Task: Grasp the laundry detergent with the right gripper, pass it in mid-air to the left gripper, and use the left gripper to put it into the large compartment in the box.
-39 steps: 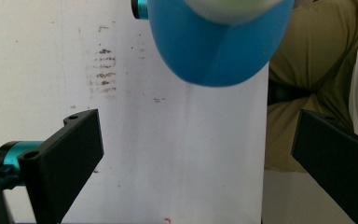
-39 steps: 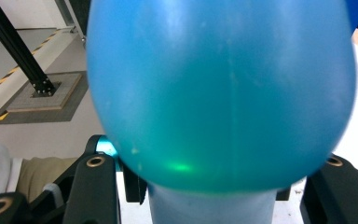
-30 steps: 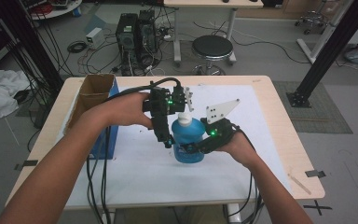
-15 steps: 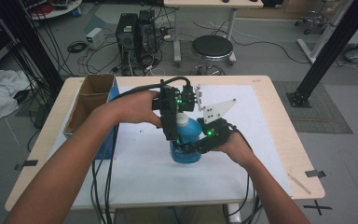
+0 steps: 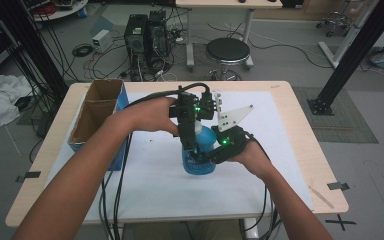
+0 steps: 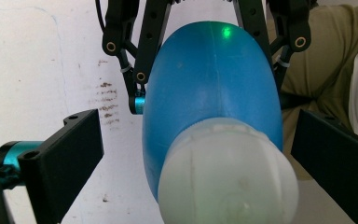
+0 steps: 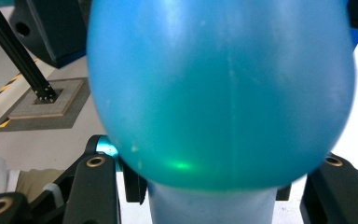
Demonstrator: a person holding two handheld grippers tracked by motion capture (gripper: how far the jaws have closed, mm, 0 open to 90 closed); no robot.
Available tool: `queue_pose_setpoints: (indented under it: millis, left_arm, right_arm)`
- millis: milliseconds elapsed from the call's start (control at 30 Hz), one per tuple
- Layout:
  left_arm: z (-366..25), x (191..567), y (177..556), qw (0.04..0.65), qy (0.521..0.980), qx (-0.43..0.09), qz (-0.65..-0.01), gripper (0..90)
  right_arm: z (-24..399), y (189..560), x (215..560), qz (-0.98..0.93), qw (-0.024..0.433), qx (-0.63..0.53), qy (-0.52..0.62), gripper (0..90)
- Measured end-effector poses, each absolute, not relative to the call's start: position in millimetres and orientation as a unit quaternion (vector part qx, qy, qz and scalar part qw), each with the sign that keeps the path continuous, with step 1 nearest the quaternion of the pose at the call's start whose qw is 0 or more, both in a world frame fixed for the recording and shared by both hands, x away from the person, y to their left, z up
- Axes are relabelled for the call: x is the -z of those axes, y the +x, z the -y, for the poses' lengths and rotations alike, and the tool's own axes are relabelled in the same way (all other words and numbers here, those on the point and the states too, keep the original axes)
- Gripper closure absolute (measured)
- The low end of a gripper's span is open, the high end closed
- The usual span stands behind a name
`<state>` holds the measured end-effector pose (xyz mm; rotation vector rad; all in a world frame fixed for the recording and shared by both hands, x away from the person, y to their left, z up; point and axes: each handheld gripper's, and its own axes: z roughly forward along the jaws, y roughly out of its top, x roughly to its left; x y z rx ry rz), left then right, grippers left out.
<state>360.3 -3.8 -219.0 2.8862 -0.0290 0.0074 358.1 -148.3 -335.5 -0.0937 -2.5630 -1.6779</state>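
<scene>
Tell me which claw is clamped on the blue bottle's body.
The right claw: it grips the blue bottle low on its body. The left claw comes from above, its jaws standing apart beside the white cap.

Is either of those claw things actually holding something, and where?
The right gripper clamps the blue bottle by its body; the left gripper's fingers straddle its white cap without touching.

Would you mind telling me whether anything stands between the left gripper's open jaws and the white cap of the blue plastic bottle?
Nothing visible does: the left gripper straddles the white cap of the blue plastic bottle.
</scene>
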Motion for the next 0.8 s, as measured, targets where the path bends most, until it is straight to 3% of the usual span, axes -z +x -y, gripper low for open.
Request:
queue_pose_setpoints:
  millis: [100, 167, 467, 567, 800]
  left_arm:
    - [3.9, 218.9, 360.8, 0.131, 0.991, -0.005, 0.01, 2.6]
    - [3.3, 218.3, 361.0, 0.133, 0.991, 0.002, 0.016, 9.6]
    - [5.4, 221.9, 360.2, 0.128, 0.992, 0.003, 0.019, 10.0]
    - [5.4, 223.0, 360.1, 0.133, 0.991, 0.01, 0.025, 16.2]
    - [6.0, 222.9, 360.3, 0.135, 0.99, 0.011, 0.026, 21.0]
  right_arm:
    - [147.6, 357.6, 335.4, 0.836, 0.039, 0.547, -0.032, 43.8]
    - [147.4, 357.1, 335.3, 0.837, 0.039, 0.545, -0.031, 43.9]
    - [147.5, 357.4, 334.8, 0.835, 0.037, 0.548, -0.03, 43.8]
    - [147.7, 357.0, 334.6, 0.835, 0.037, 0.548, -0.03, 43.8]
    - [149.9, 357.6, 333.8, 0.836, 0.035, 0.547, -0.03, 43.8]
